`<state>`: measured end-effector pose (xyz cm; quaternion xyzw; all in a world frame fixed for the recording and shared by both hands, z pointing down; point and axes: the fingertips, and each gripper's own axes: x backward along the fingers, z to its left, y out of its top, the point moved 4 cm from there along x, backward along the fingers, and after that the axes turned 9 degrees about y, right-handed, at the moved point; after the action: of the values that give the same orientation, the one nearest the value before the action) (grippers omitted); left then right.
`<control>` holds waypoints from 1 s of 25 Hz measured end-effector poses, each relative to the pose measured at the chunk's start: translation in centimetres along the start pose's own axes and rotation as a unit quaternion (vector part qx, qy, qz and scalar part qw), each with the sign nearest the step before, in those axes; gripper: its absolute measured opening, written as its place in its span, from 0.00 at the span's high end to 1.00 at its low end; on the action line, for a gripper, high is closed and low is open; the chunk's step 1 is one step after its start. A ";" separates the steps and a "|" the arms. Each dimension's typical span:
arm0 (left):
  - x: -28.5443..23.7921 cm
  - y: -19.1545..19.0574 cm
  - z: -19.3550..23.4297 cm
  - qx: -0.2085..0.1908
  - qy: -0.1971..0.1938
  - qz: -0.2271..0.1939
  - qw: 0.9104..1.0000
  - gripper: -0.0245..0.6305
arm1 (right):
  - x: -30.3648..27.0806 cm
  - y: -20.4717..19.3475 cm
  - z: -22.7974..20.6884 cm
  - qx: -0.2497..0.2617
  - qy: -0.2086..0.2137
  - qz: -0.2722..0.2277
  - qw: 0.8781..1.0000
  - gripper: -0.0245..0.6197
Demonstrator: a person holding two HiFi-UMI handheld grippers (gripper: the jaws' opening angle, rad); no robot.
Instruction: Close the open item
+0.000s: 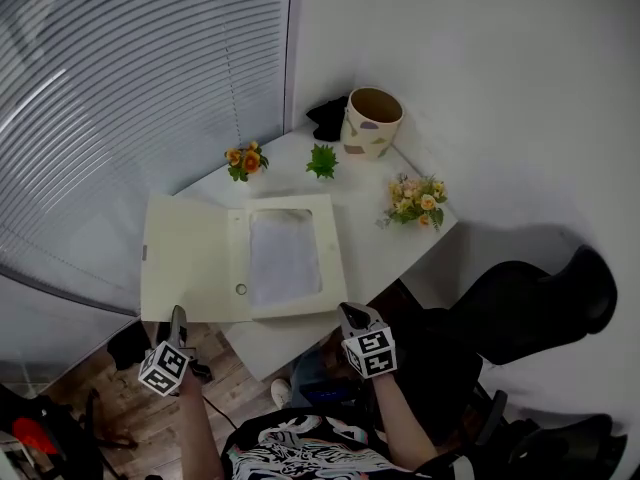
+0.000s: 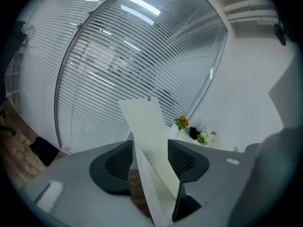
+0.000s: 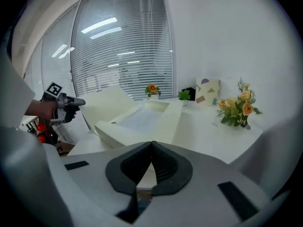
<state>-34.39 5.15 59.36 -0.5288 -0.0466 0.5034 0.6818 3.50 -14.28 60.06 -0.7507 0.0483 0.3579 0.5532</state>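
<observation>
Here's the flat cream cardboard box (image 1: 335, 258), lying wide open at the near-left corner of the white table (image 1: 370, 238). Its tray sits on the tabletop and its broad lid flap (image 1: 190, 258) is thrown out past the table's left edge, hanging over the floor.

The left gripper (image 1: 178, 315) is at the flap's near edge. In its own view the jaws stand apart with the flap (image 2: 149, 126) running edge-on between them, and it looks bracketed, not pinched. The right gripper (image 3: 152, 144) has its jaws pressed together with nothing between them, and it hovers by the tray's near-right corner.

My read is that the flap is light, thin board. It's stiff enough to swing as one sheet but easy to crease, so the free outer edge is the place to take it, folding about the hinge beside the tray. The smooth surface could slip, and an unweighted tray may skid.

Whether the left pads touch the board, I cannot tell. The pale sheet (image 1: 285, 258) in the tray is too washed out to identify, and any clasp on the lid is too small to read. The patterned round pot (image 1: 372, 123) and the orange flower sprigs (image 1: 246, 160) along the far edge are well apart from the box.
</observation>
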 end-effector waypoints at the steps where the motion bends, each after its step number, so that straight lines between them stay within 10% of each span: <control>1: 0.0 0.0 0.0 -0.003 0.004 -0.002 1.000 0.61 | -0.3 -0.2 -0.1 0.003 0.002 0.006 1.000 0.96; 11: 0.4 2.1 1.1 0.062 0.016 -0.075 0.995 0.82 | -0.7 -0.5 -0.1 0.033 -0.010 -0.003 0.999 0.96; 25: 1.0 2.8 -0.8 0.030 -0.005 -0.082 0.996 0.93 | -0.8 -1.1 -0.7 -0.018 -0.004 -0.024 1.000 0.96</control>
<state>-35.21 5.16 56.44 -0.4997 -0.0778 0.4496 0.7363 3.72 -14.73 61.48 -0.7602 0.0213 0.3483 0.5480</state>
